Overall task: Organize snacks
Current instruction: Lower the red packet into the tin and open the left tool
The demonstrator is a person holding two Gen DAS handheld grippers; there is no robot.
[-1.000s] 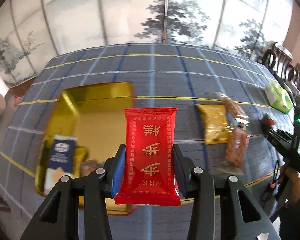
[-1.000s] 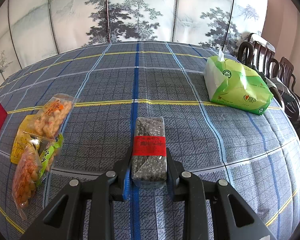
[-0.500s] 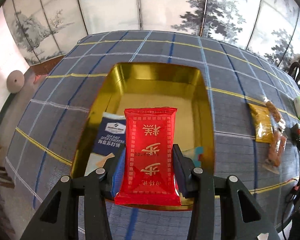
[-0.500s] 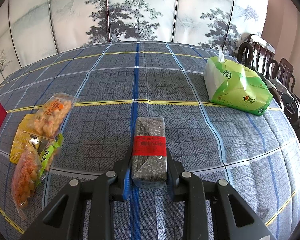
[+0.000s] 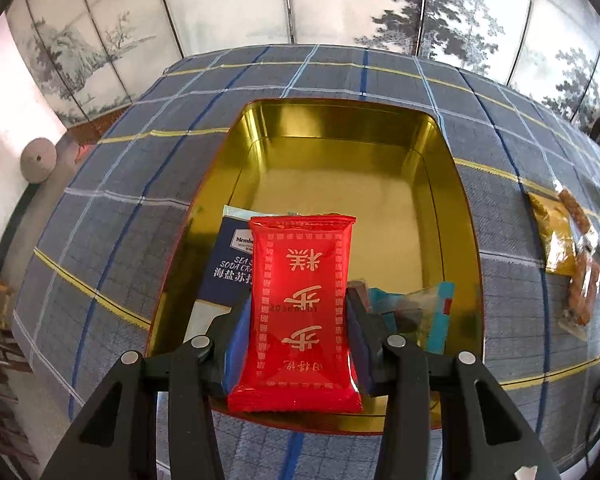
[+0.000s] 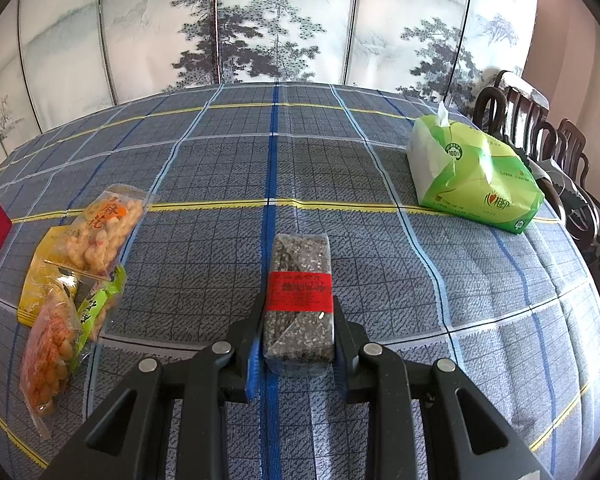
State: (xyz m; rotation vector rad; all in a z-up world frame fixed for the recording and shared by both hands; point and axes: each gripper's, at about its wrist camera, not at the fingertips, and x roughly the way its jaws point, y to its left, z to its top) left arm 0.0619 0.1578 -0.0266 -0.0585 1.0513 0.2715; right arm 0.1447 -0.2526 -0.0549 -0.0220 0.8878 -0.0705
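Overhead, left hand-held gripper (image 5: pixel 298 320) above tin (image 5: pixel 452 208)

Red packet (image 5: pixel 300 312) upright above gold tin (image 5: pixel 340 148); dark seeded bar (image 6: pixel 300 300) lengthwise above cloth.

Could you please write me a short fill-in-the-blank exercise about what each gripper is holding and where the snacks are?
1. The left gripper grips a ___ snack packet.
2. That packet hangs above the ___ tin.
3. The right gripper holds a sesame bar with a ___ label.
4. The tissue pack is ___.

Missing: red; gold; red; green
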